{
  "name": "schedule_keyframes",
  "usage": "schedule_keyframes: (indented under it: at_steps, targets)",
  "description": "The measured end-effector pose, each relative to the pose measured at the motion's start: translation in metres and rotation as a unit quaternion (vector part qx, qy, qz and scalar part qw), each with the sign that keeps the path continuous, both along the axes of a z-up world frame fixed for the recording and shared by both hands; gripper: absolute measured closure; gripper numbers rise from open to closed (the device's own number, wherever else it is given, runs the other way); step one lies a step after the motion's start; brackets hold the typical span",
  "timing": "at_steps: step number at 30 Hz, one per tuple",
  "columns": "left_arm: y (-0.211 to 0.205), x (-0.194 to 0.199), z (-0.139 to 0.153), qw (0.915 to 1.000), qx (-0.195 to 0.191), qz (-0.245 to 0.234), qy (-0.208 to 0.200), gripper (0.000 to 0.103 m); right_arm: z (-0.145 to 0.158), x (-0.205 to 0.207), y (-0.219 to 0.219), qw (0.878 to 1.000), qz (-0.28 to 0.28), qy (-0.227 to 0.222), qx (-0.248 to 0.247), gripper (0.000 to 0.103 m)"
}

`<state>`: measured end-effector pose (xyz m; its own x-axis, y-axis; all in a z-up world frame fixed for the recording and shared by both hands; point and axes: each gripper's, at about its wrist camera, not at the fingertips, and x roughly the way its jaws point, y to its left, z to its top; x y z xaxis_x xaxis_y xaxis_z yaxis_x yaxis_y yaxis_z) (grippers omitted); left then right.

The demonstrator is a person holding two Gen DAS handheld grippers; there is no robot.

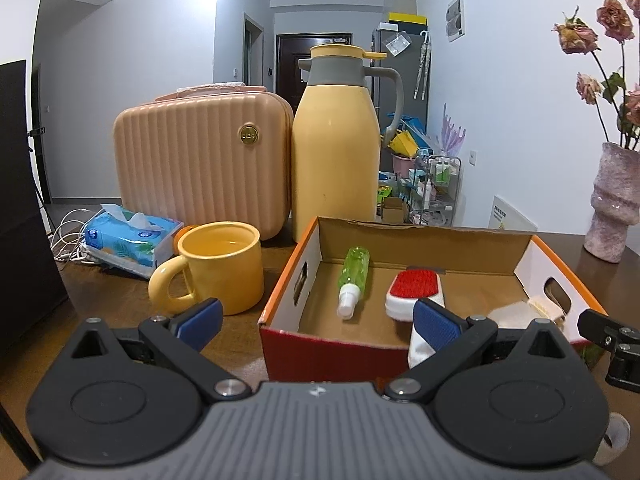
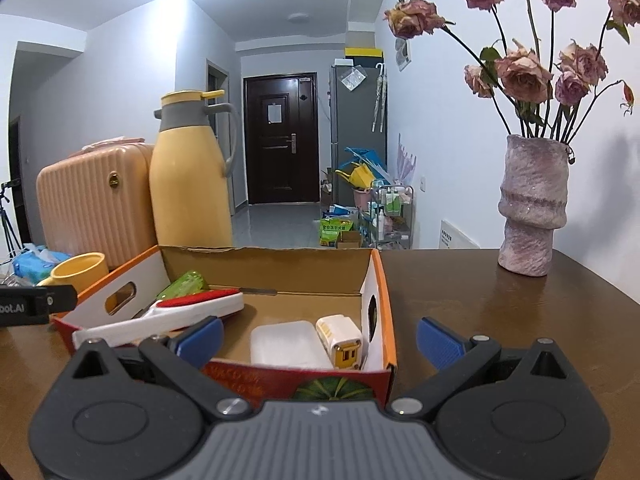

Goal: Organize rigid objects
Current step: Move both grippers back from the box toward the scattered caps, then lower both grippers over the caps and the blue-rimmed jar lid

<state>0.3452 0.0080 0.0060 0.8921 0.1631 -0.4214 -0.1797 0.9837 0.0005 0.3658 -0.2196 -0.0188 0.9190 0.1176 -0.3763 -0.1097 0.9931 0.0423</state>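
An open cardboard box (image 1: 304,252) (image 2: 384,292) with orange rims stands on the brown table. Inside lie a green spray bottle (image 1: 354,280) (image 2: 182,284), a red and white lint brush (image 1: 414,294) (image 2: 188,308), a white flat case (image 2: 286,344) and a small yellow-and-white charger (image 2: 342,342). A yellow mug (image 1: 218,266) (image 2: 78,270) sits left of the box. My left gripper (image 1: 318,322) is open in front of the box, holding nothing. My right gripper (image 2: 320,338) is open too, straddling the box's near right corner.
A yellow thermos jug (image 1: 336,152) (image 2: 190,180) and a peach ribbed case (image 1: 200,160) (image 2: 92,200) stand behind the box. A blue tissue pack (image 1: 128,240) and white cables (image 1: 66,236) lie at the left. A pink vase (image 2: 532,208) (image 1: 614,204) of dried roses stands at the right.
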Motion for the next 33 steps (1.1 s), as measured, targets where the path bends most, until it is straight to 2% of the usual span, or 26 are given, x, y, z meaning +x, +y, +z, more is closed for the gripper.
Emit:
schedule_keyframes:
  at_steps: [19, 33]
  targets:
    - [-0.003, -0.067, -0.012, 0.9996, -0.002, -0.027, 0.008, 0.000, -0.014, -0.062, 0.004, 1.000, 0.023, 0.006, -0.018, 0.000]
    - [0.003, -0.101, -0.028, 0.9989, -0.011, -0.040, 0.023, 0.000, -0.027, -0.093, 0.012, 0.998, 0.048, 0.017, -0.040, 0.000]
